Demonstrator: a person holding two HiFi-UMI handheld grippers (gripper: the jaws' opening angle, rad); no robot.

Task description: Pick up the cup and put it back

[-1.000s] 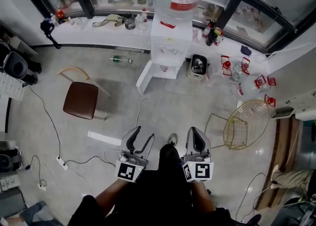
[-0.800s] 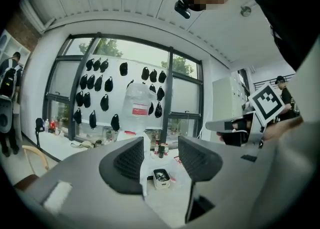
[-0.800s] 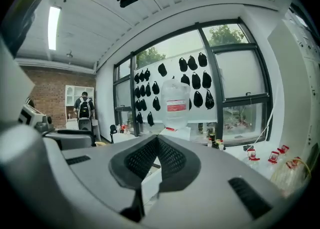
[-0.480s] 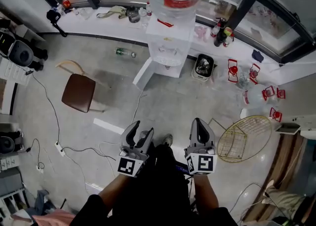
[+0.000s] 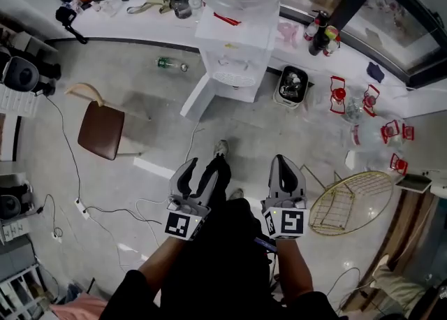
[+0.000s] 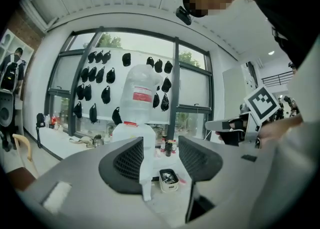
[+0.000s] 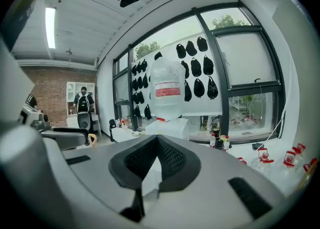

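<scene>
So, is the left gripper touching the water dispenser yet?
Apart. The head view shows floor between the left gripper and the water dispenser. The left gripper view shows its jaws open with nothing between them.

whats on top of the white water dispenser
A large clear water bottle with a red label sits inverted on the water dispenser. Its mouth is hidden inside the dispenser's top.

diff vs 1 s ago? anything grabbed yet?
The person has stepped toward the water dispenser, which now sits nearer in the head view; both grippers came along. Nothing grabbed or released. Unchanged: left gripper jaws apart, right gripper jaws together, both empty.
</scene>
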